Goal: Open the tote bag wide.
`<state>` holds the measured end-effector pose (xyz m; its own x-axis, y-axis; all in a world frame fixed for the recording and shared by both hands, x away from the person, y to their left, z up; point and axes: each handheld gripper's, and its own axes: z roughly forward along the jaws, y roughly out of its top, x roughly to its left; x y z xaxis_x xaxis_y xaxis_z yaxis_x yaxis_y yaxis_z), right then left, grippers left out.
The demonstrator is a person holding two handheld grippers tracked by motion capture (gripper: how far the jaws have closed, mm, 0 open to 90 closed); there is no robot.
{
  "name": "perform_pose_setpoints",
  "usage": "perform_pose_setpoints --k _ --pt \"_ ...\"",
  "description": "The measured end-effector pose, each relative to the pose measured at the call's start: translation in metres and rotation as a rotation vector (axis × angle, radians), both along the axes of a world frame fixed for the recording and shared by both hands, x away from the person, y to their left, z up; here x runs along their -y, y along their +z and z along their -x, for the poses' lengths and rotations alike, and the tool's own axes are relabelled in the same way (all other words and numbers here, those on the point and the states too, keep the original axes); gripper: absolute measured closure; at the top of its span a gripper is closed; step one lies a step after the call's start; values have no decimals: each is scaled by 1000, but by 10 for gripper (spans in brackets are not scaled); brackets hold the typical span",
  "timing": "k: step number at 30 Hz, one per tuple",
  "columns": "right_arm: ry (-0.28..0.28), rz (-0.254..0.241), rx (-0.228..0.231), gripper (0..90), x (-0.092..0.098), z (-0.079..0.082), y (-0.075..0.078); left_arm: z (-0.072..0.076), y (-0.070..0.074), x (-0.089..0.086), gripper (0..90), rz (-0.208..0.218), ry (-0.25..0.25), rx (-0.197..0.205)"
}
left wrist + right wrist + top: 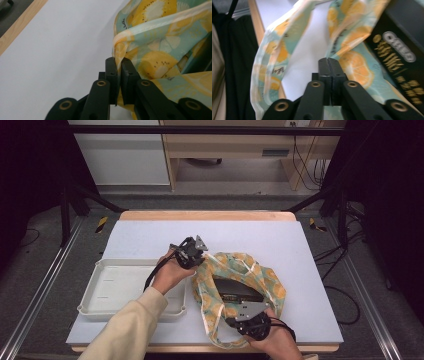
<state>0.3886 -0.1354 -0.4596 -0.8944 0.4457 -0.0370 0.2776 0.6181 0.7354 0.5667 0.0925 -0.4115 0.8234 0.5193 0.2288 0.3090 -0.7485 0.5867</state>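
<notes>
both grippers, left and right, pinch the fruit-print bag's rim (dark box inside); next likely spreading it wider.

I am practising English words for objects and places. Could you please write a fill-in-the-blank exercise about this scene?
1. The left gripper pinches the edge of a fruit-print ____.
2. A black box lies ____ the bag.
3. The white tray sits on the ____ side of the table in the high view.
4. The right gripper has its jaws ____.

Missing words: bag; inside; left; shut
</notes>
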Motion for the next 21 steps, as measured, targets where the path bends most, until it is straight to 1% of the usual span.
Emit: perform_pose_setpoints --k 1,2,3,4,5,6,7,9,10,11,14,17,18,19,20,21 --pt "-10 -5 7 839 1 0 1 2 0 -2 832 9 0 1" --pt "-25 -9 15 784 2 0 2 4 1 -4 807 28 0 9" --pt "-39 -11 21 741 3 -1 3 7 3 -5 763 46 1 14" --pt "-39 -11 21 741 3 -1 3 7 3 -5 712 46 1 14" --pt "-64 -12 36 655 5 0 5 13 7 -10 652 79 9 31" --pt "-74 -13 39 608 5 0 6 17 10 -12 603 87 15 35" --pt "-88 -13 44 590 6 0 7 21 13 -14 560 97 10 42" --pt "-104 -14 54 540 8 1 10 29 20 -18 526 121 5 65" --pt "-115 -20 63 505 9 2 12 33 24 -20 508 135 0 69" --pt "-124 -22 71 496 10 2 13 37 28 -21 493 145 -6 74" --pt "-142 -26 80 445 12 3 18 49 37 -22 491 190 -32 85" --pt "-158 -28 90 416 15 5 24 60 44 -19 489 204 -63 101" --pt "-158 -28 90 416 15 5 24 60 44 -19 487 204 -63 101" --pt "-171 -32 102 409 19 5 30 68 47 -15 484 217 -85 94" --pt "-171 -32 102 409 19 5 30 68 47 -15 484 217 -85 94" --pt "-191 -39 119 425 25 4 36 76 48 -9 488 228 -116 96"
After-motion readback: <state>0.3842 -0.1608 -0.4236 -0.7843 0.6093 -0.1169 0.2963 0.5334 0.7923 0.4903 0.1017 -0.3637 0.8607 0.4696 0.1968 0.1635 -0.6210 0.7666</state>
